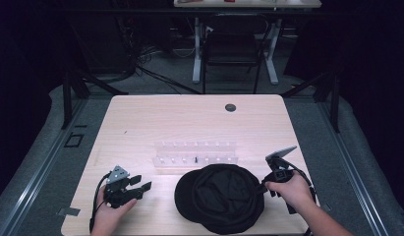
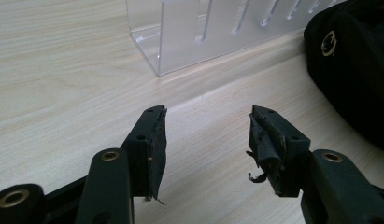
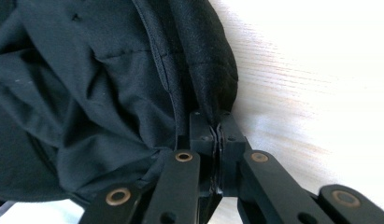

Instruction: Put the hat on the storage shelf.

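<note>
Black cap [image 1: 220, 197] upside down at near edge of wooden table [image 1: 140, 118], pinched at right rim.

Right gripper [image 3: 219, 128] at near right, jaws pressed together on cap's fabric edge, cloth bunched leftward from the pads in right gripper view. Left gripper [image 1: 140, 186] at near left, resting in hand, jaws spread wide with bare wood between, well left of cap and clear of it. Farther back, just beyond cap, clear plastic rack [image 1: 194, 152] with slotted rows. Small dark grommet [image 1: 230, 107] at far side.
</note>
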A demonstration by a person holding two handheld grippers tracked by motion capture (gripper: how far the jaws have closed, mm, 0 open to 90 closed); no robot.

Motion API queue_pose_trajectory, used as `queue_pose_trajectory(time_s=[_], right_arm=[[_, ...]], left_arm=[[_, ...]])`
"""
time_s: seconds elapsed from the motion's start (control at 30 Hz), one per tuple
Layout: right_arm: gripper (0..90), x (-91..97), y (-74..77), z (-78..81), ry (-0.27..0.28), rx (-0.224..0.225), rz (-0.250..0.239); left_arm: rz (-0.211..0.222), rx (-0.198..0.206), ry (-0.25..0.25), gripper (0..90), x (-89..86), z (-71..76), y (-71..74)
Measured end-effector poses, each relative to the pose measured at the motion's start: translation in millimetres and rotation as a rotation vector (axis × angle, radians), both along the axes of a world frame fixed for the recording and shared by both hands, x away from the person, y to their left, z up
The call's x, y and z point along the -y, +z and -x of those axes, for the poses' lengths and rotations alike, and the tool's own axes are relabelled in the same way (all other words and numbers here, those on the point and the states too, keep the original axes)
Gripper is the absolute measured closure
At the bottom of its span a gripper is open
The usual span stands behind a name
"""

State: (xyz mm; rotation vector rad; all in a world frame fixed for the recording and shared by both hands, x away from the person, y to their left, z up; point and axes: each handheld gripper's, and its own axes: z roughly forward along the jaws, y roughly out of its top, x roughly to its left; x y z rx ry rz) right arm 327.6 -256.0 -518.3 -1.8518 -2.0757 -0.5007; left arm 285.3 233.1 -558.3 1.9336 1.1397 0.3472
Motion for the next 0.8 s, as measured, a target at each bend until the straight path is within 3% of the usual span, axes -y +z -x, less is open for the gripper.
queue_pose_trajectory(time_s=[0.33,0.37,0.5,0.57,0.7,0.8], right_arm=[[88.0,2.2,15.7,1.7,-0.045,0.006,-0.087],[88.0,3.3,19.2,1.0,-0.013,-0.008,-0.082],[88.1,1.6,27.0,0.4,-0.003,-0.017,-0.090],[88.1,-0.2,29.6,1.4,-0.038,-0.010,-0.118],[88.1,-1.1,38.1,1.4,-0.044,-0.025,-0.143],[88.1,-0.6,43.2,0.9,-0.016,-0.038,-0.151]], left_arm=[[-0.002,-0.003,0.001,47.0,0.8,-0.1,0.0],[0.000,-0.003,0.002,47.0,1.1,-0.1,-0.3],[-0.002,-0.002,0.000,47.0,0.6,0.0,-0.2],[-0.002,-0.007,-0.001,47.0,0.3,0.1,0.3],[0.001,-0.003,0.001,47.0,1.0,0.1,-0.3],[-0.002,-0.001,0.000,47.0,1.2,-0.1,-0.5]])
